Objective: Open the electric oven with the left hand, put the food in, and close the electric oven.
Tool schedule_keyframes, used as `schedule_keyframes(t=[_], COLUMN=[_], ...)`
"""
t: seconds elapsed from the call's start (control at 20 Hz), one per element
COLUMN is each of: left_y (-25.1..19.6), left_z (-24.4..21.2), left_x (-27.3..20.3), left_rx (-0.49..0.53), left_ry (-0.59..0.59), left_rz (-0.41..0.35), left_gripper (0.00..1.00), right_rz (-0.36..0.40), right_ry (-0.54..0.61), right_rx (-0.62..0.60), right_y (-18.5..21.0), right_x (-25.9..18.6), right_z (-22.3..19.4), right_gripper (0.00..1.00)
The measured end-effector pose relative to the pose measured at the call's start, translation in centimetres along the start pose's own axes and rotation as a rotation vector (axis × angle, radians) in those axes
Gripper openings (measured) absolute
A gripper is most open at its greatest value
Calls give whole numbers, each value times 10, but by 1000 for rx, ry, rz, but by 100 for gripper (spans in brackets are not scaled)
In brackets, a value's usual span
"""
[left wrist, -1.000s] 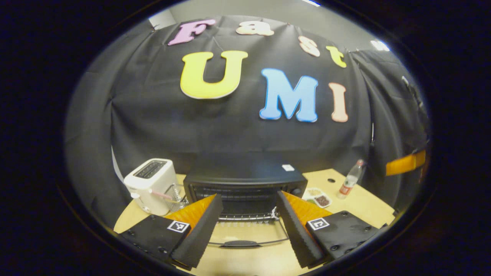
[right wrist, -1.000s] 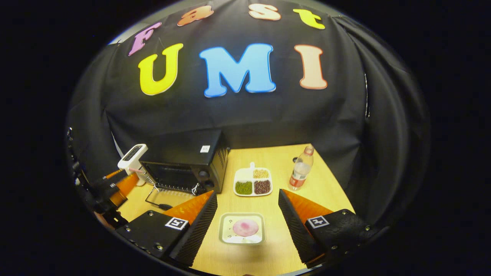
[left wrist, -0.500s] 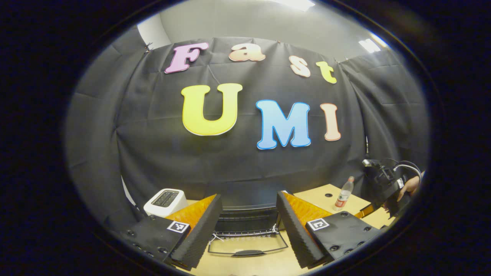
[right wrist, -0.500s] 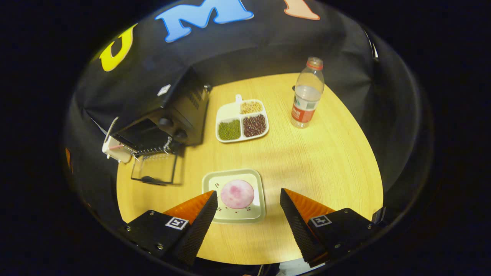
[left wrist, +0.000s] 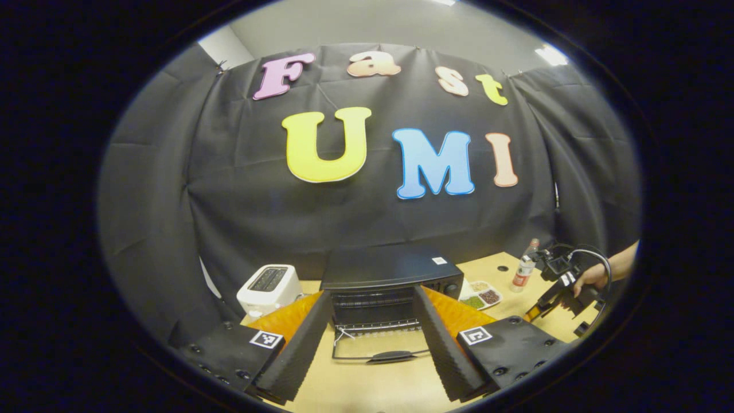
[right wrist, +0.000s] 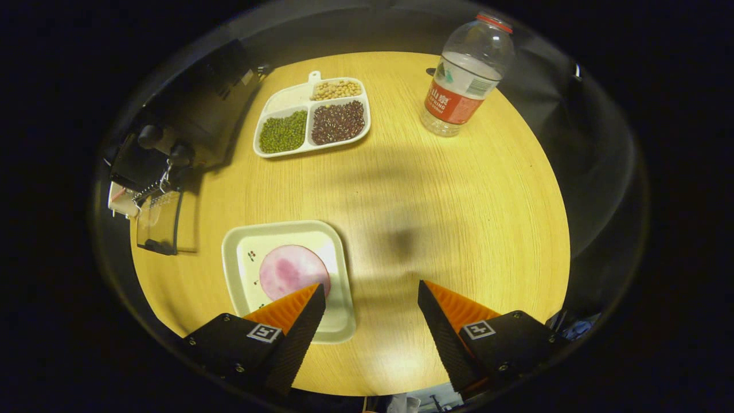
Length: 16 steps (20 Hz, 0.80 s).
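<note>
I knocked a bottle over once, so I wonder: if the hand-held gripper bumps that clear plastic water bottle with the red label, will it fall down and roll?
Probably, yes. The clear plastic water bottle with the red label stands tall and narrow on the round wooden table, so a bump near its top could tip it. It looks round, so once down it would likely roll. It seems only partly full, so fairly light.

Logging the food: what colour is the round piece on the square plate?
Mottled pink round piece, clearest in the right gripper view.
</note>
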<state>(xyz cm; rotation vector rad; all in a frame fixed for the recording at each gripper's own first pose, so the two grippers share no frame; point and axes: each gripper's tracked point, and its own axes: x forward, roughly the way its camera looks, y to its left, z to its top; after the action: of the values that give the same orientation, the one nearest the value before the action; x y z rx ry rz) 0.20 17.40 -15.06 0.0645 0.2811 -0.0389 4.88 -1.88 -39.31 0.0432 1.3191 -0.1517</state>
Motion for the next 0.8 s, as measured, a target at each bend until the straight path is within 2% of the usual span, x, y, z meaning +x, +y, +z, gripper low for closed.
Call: schedule_keyframes(t=[0.2,0.3,0.4,0.5,0.55,0.6,0.65,0.7,0.75,0.8], left_y=[3,2,-2,-5,-7,-10,-11,-11,-12,-13], left_z=[-5,-7,-9,-9,-8,-7,-6,-4,-3,-2], left_x=[-4,-3,-4,-4,-5,-4,-6,-7,-8,-8], left_rx=[4,8,8,8,4,0,-1,-1,-1,-1], left_ry=[21,27,31,30,28,25,21,17,16,15], left_rz=[14,13,10,8,6,3,2,3,4,6], left_gripper=[92,92,100,100,96,100,96,96,96,96], right_rz=[-54,-47,-51,-15,38,72,85,119,134,154], right_ry=[23,14,4,7,9,15,13,-2,15,26], right_rx=[-58,-85,-119,-115,-92,-57,-50,-37,-19,5], right_y=[-2,4,5,13,22,27,27,27,27,25], right_x=[19,22,19,23,24,23,24,21,26,24], right_z=[0,4,8,5,4,4,3,8,3,6], right_gripper=[99,96,88,86,81,55,39,31,14,12])
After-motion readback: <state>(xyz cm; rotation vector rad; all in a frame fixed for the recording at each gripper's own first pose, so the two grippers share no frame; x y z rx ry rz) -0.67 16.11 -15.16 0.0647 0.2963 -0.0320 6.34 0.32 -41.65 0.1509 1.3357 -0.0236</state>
